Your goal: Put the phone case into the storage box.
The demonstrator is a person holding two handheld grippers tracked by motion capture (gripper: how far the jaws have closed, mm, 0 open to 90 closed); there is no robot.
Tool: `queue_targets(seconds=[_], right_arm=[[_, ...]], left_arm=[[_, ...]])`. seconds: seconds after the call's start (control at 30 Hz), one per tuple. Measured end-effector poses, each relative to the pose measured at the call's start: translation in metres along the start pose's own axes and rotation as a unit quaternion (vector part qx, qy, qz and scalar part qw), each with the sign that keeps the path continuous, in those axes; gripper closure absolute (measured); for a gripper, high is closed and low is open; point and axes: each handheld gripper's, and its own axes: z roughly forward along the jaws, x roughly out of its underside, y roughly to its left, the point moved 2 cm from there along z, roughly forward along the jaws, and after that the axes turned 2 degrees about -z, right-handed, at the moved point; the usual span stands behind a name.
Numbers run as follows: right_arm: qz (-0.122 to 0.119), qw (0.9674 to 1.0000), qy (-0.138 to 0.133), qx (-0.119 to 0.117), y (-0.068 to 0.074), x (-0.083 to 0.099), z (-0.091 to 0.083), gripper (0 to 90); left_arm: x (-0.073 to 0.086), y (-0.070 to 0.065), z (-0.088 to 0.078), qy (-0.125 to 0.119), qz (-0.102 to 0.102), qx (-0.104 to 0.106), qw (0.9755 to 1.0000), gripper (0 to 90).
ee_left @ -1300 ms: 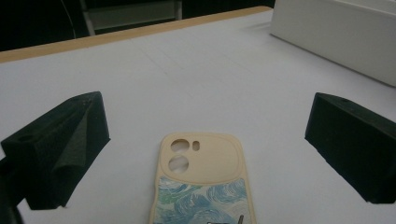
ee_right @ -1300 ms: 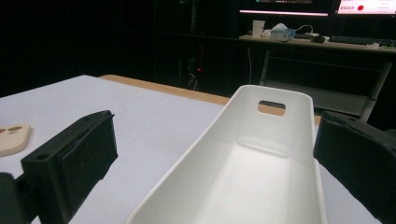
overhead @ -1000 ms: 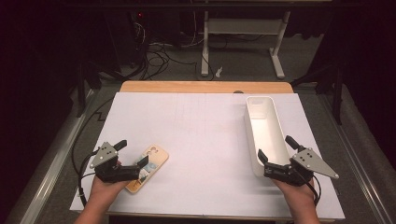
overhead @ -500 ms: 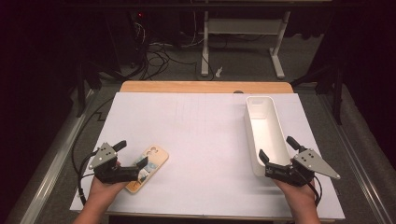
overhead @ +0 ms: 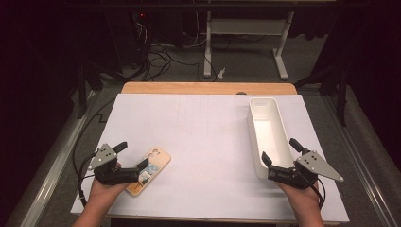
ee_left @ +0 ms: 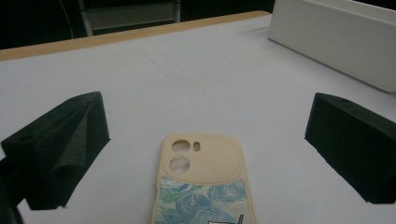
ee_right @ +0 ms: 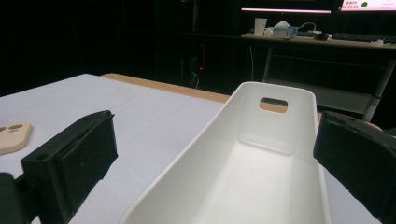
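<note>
nothing moved, phone case [overhead: 148, 170] clear of bin [overhead: 268, 132]

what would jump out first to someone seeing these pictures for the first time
Probably the long white bin lying lengthwise on the right side of the white table, with the right gripper open at its near end. Next, the cream phone case with a blue swirl print, lying flat at the near left, with the left gripper open around its near end.
</note>
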Motion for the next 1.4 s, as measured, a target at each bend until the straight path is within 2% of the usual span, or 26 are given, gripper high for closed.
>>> queue_targets(seconds=[0.3, 0.43, 0.8, 1.03, 1.4], right_arm=[[0.0, 1.0, 0.001, -0.001, 0.0, 0.0, 0.0, 0.3], [0.0, 1.0, 0.004, -0.003, 0.001, 0.001, 0.001, 0.3], [0.001, 1.0, 0.007, -0.003, 0.001, 0.002, 0.003, 0.3], [0.002, 1.0, 0.008, -0.001, 0.001, 0.003, 0.004, 0.3], [-0.001, 1.0, 0.005, -0.002, 0.003, 0.001, 0.003, 0.3]], left_arm=[[-0.001, 0.002, -0.001, 0.002, 0.0, -0.005, 1.0, 0.8], [0.001, 0.002, 0.001, 0.011, 0.002, -0.01, 0.9999, 0.8], [0.002, 0.009, 0.005, 0.028, -0.001, -0.036, 0.999, 0.8], [0.006, 0.012, 0.007, 0.043, 0.001, -0.052, 0.9977, 0.7], [0.01, 0.017, 0.011, 0.069, 0.004, -0.08, 0.9943, 0.7]])
